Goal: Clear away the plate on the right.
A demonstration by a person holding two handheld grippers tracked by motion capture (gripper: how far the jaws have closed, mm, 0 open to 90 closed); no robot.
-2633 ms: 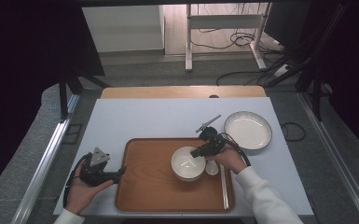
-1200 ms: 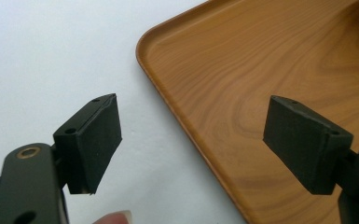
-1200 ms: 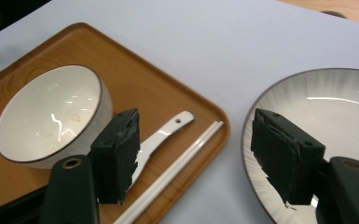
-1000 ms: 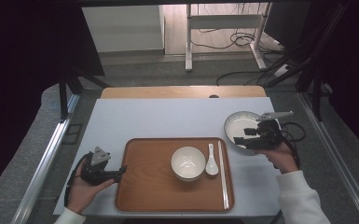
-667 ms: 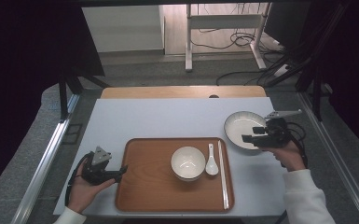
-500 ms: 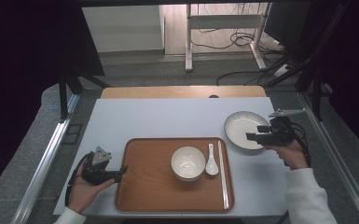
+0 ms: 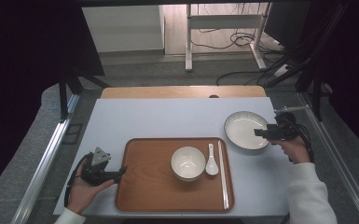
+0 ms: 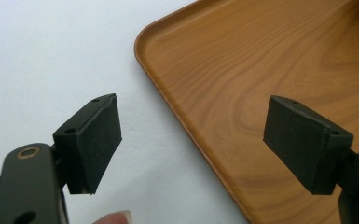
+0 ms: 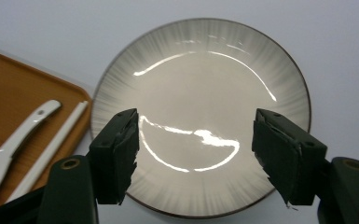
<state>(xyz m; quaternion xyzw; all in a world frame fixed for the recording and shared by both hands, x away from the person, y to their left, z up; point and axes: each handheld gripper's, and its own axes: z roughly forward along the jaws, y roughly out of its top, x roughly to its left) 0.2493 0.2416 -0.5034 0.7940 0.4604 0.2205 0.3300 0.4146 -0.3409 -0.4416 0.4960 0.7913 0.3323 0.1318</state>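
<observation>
A white plate (image 7: 245,130) (image 9: 200,116) with a dark rim lies on the white table, right of the wooden tray (image 7: 149,186). My right gripper (image 7: 258,133) (image 9: 196,158) hovers over the plate's right side, open and empty. On the tray stand a white bowl (image 7: 188,163), a white spoon (image 7: 211,161) (image 9: 14,144) and chopsticks (image 7: 223,172) (image 9: 51,144). My left gripper (image 7: 120,172) (image 8: 191,149) rests open at the tray's left edge (image 8: 186,121), one jaw over the table and one over the tray, holding nothing.
The white table (image 7: 168,119) stretches behind the tray. A wooden board (image 7: 182,92) lines its far edge. Metal rails (image 7: 46,158) run along both sides, and cables lie on the floor beyond.
My right gripper left the bowl and spoon on the tray, swung right over the plate, and now hovers at the plate's right side. The left gripper stayed still.
</observation>
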